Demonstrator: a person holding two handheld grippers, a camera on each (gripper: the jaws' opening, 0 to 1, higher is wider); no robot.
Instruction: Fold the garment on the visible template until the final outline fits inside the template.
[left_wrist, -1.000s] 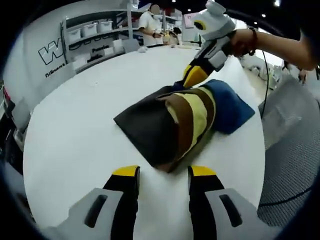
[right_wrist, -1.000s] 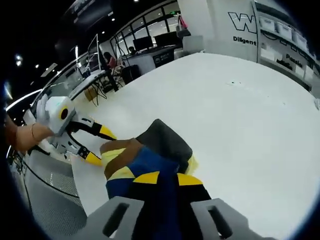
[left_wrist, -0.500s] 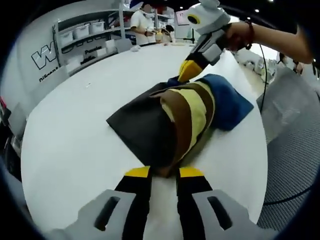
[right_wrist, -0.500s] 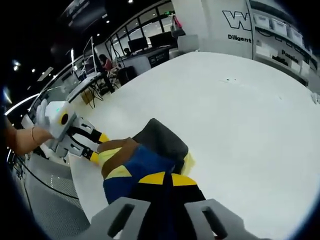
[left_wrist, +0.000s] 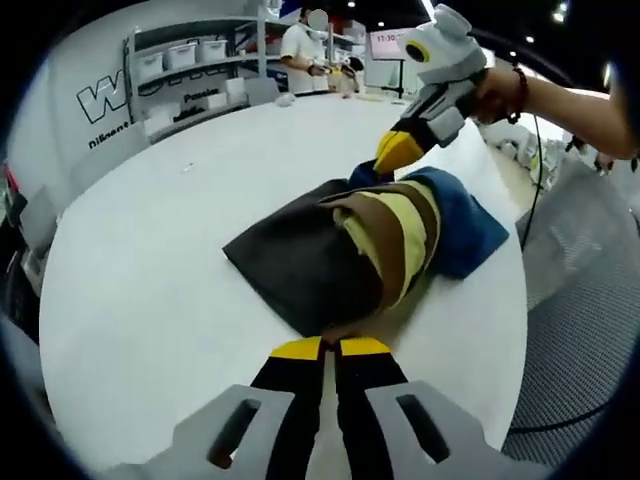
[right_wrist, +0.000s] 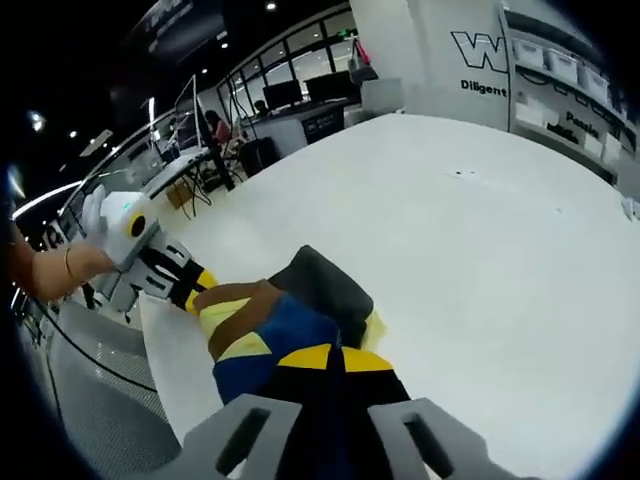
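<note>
Pinching folded garment at opposite ends, left claw clamped, right claw clamped

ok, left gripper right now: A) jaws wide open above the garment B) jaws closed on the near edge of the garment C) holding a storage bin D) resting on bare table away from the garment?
B: in the left gripper view the left gripper has its yellow-tipped jaws pressed together on the near edge of the folded garment, which lies on the white table.

Right claw pinched on the blue end of the folded striped cloth garment; left claw grips its far edge, on the white tabletop.
</note>
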